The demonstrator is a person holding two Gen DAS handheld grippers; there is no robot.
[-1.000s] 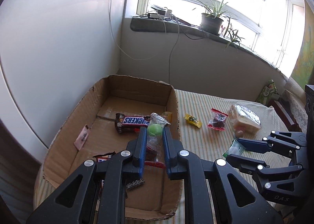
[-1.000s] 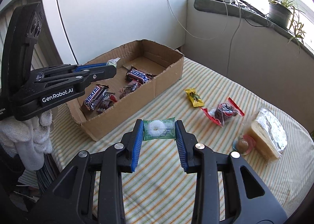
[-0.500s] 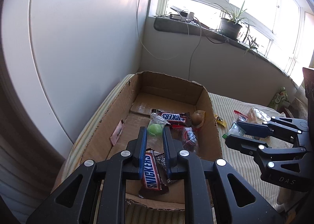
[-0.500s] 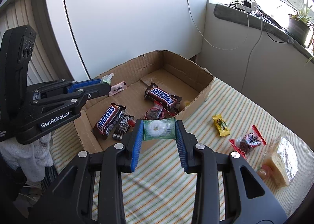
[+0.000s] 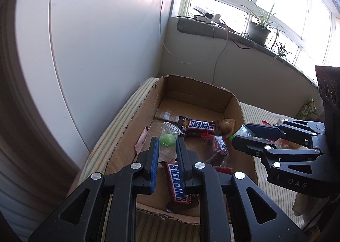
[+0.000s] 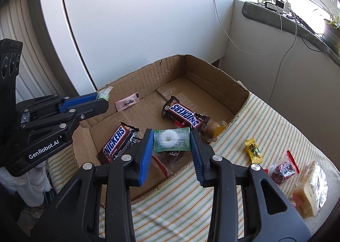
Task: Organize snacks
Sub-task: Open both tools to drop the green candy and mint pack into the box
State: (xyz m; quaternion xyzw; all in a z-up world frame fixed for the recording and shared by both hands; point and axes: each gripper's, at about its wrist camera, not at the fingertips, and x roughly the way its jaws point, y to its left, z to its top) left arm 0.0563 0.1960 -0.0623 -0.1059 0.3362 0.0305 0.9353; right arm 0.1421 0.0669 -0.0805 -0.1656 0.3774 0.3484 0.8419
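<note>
Striped tablecloth (image 6: 265, 118) bears a cardboard box (image 6: 136, 76); left gripper (image 5: 167, 146) grips a green candy packet (image 5: 167, 139), right gripper (image 6: 171, 142) a mint sachet (image 6: 171, 139).

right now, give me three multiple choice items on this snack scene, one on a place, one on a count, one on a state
1. Where is the yellow candy?
A. in the cardboard box
B. on the striped cloth beside the box
C. on the windowsill

2. How many Snickers bars lie in the cardboard box?
A. one
B. two
C. four

3. What is the right hand-held gripper doing?
A. gripping a green mint packet
B. standing open with nothing in it
C. gripping a Snickers bar

Answers:
1 B, it lies on the striped cloth outside the box wall.
2 B, one Snickers bar and another show.
3 A, the green mint packet sits pressed between its blue pads.
</note>
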